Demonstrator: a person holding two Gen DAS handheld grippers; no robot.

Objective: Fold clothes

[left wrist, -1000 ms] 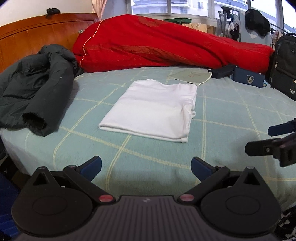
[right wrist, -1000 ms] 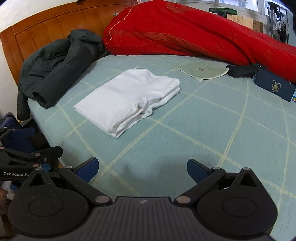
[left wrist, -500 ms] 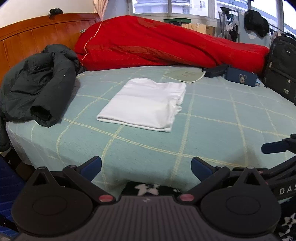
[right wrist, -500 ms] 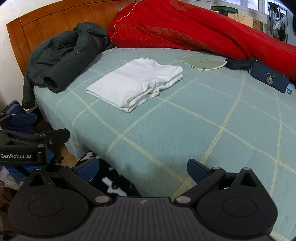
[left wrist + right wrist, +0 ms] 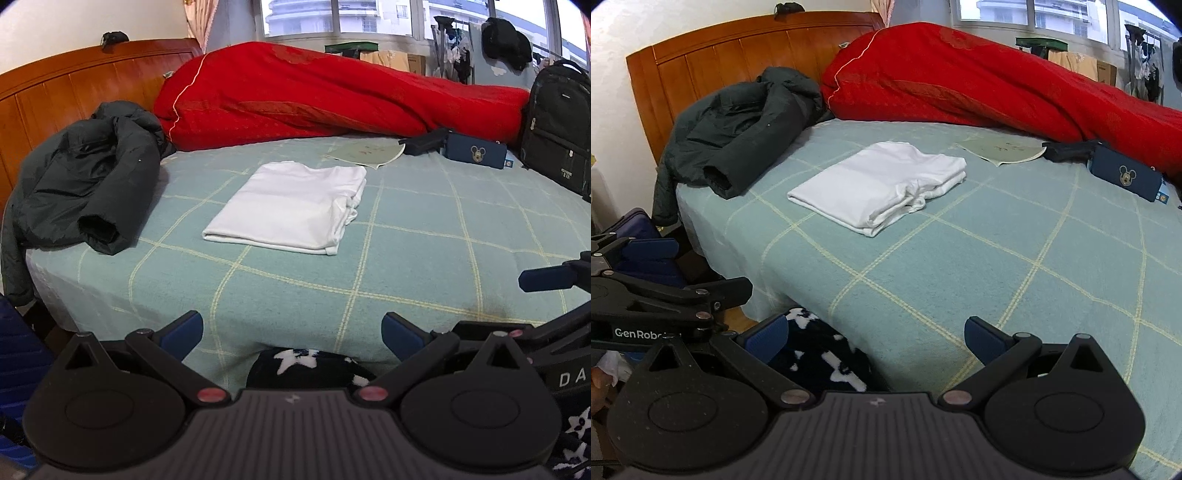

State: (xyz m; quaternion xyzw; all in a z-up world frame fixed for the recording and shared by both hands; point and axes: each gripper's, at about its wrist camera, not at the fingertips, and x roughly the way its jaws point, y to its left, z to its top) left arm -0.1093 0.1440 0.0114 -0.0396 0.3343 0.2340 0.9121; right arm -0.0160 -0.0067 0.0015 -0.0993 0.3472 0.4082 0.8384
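Note:
A white garment (image 5: 295, 206) lies folded into a flat rectangle on the green checked bedspread (image 5: 424, 236); it also shows in the right wrist view (image 5: 882, 184). My left gripper (image 5: 291, 328) is open and empty, held off the bed's near edge, well short of the garment. My right gripper (image 5: 875, 334) is open and empty, also back at the bed's edge. Each gripper shows at the side of the other's view: the right one (image 5: 546, 278) and the left one (image 5: 665, 295).
A dark jacket (image 5: 81, 184) lies crumpled at the left by the wooden headboard (image 5: 74, 88). A red quilt (image 5: 314, 96) is piled along the back. A paper fan (image 5: 365, 153), a blue case (image 5: 474, 155) and a black backpack (image 5: 557, 125) sit at the right.
Both grippers have pulled back from over the bed to beyond its near edge. The folded garment now looks farther off and has not moved.

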